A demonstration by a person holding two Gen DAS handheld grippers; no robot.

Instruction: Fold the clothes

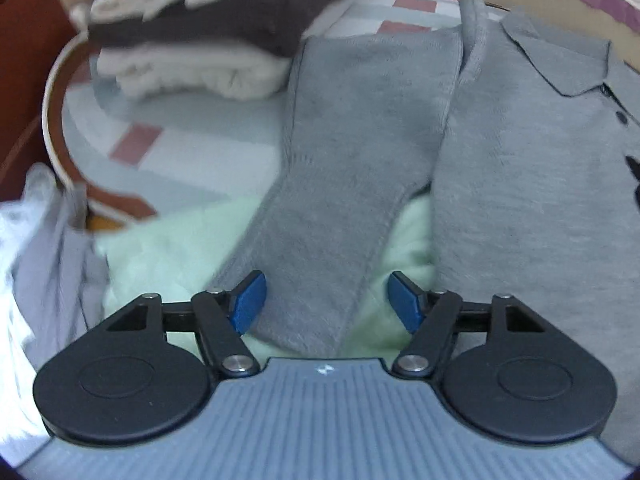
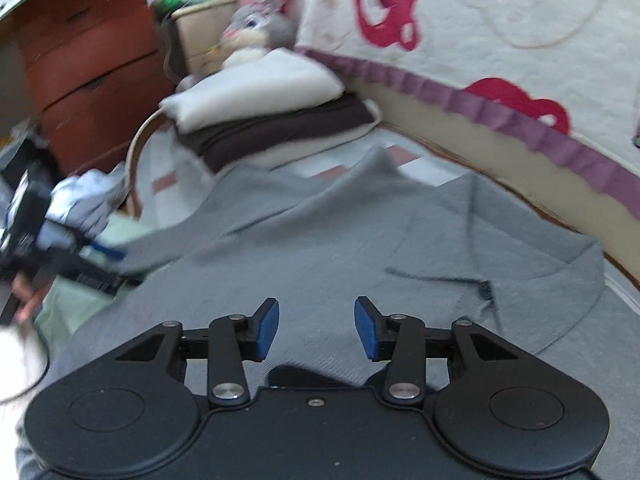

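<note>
A grey polo shirt [image 1: 532, 184] lies flat on the round table, collar and buttons at the right. Its grey sleeve [image 1: 344, 168] stretches toward me. My left gripper [image 1: 326, 302] is open, with the sleeve end between its blue pads and nothing clamped. In the right wrist view the shirt [image 2: 320, 248] spreads out with the collar [image 2: 520, 248] at the right. My right gripper [image 2: 317, 328] is open just above the shirt body, empty. The left gripper [image 2: 100, 256] shows there at the sleeve end, far left.
A stack of folded white and dark brown clothes [image 1: 208, 28] sits at the back left of the table [image 1: 52, 112]. A pale green garment [image 1: 172, 256] lies under the sleeve. Loose pale clothes [image 1: 36, 248] hang at the left. A bed [image 2: 500, 60] and red drawers [image 2: 88, 56] stand behind.
</note>
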